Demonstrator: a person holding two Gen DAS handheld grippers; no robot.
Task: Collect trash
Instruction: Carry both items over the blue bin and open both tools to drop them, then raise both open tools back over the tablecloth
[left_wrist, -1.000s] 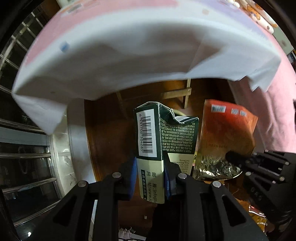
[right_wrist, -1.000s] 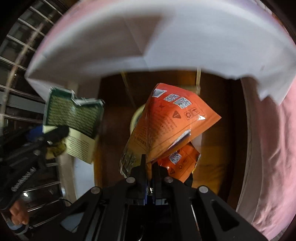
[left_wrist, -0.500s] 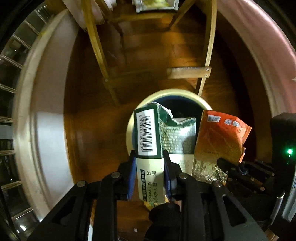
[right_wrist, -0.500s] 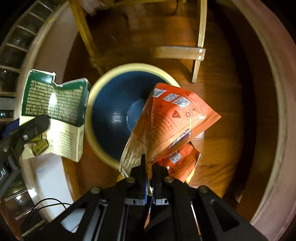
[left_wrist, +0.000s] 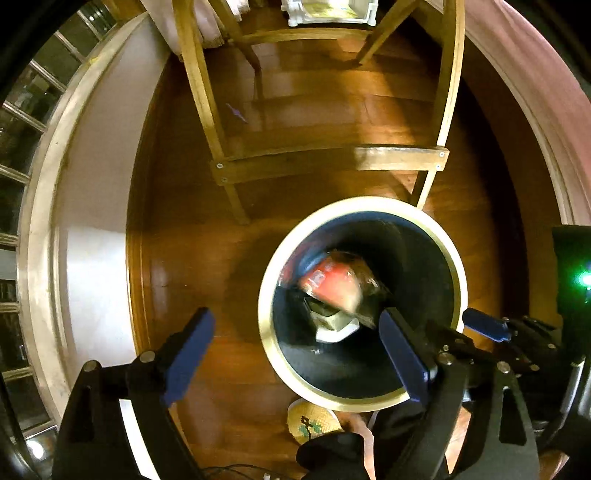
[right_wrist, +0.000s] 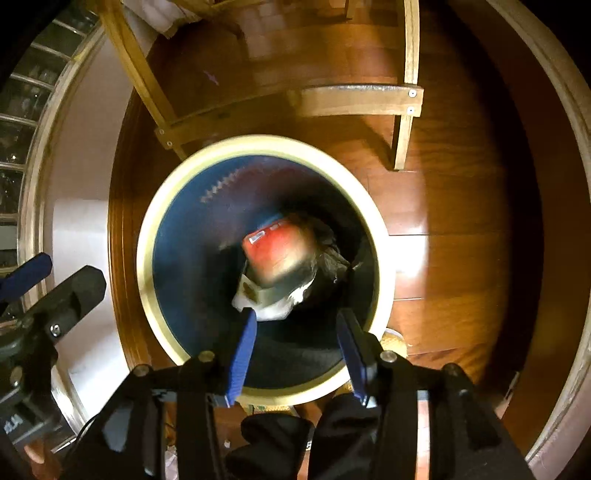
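Two pieces of trash, an orange packet (right_wrist: 279, 249) and a pale carton (left_wrist: 330, 325), lie blurred inside the round bin (right_wrist: 146, 236) on the wooden floor (left_wrist: 221, 369). Left gripper (left_wrist: 299, 354) and right gripper (right_wrist: 297, 347) hang above it, jaws opening with nothing between them. This looks like the drop step finishing; next calls for lifting away to seek more litter.

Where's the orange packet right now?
Inside the round bin, blurred, in both wrist views: the orange packet lies on top of the green-and-white carton, ahead of the right gripper, whose opening jaws hold nothing.
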